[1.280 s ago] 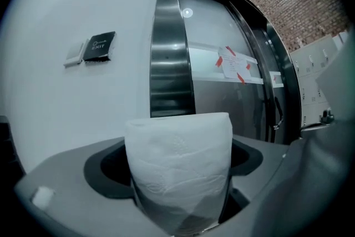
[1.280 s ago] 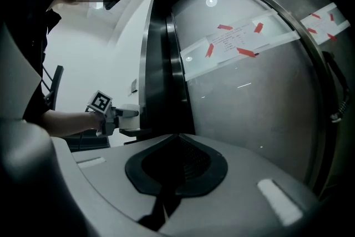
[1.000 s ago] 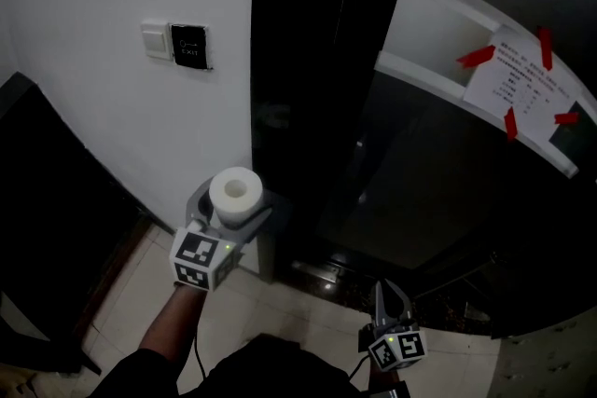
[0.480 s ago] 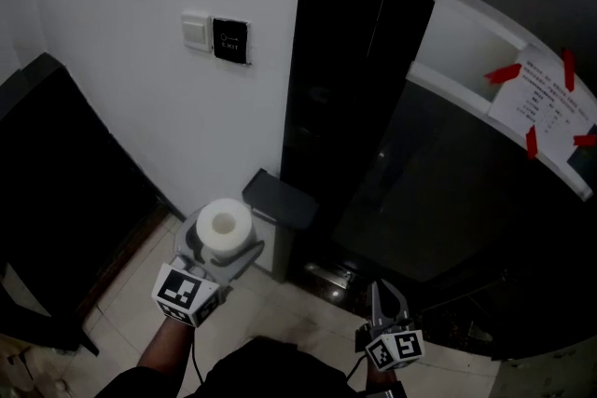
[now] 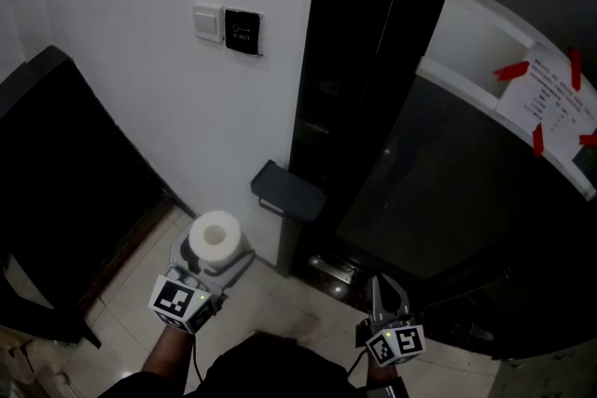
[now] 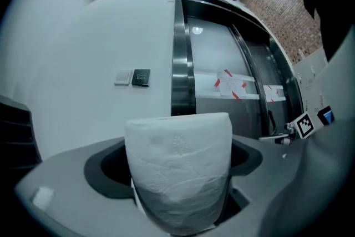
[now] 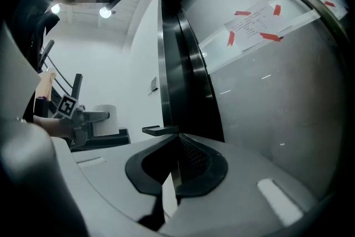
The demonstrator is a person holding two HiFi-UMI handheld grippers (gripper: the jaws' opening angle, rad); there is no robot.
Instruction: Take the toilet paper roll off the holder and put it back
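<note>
The white toilet paper roll [image 5: 215, 238] stands upright between the jaws of my left gripper [image 5: 211, 262], which is shut on it; the left gripper view shows the roll [image 6: 178, 166] filling the gap between the jaws. The dark grey holder [image 5: 287, 191] juts from the foot of the wall, up and to the right of the roll and apart from it. My right gripper [image 5: 381, 286] hangs low at the right, shut with nothing in it. In the right gripper view the holder [image 7: 160, 130] shows just past the closed tips, with the roll [image 7: 104, 115] further left.
A white switch [image 5: 207, 17] and a black exit button [image 5: 242, 31] sit on the white wall. A glossy black column [image 5: 364, 61] rises beside the holder. A paper notice [image 5: 552, 96] is taped on the curved dark wall at the right. A dark panel [image 5: 56, 163] stands on the left.
My left gripper has drawn the roll down and to the left, away from the holder, which now shows bare. The right gripper has hardly moved.
</note>
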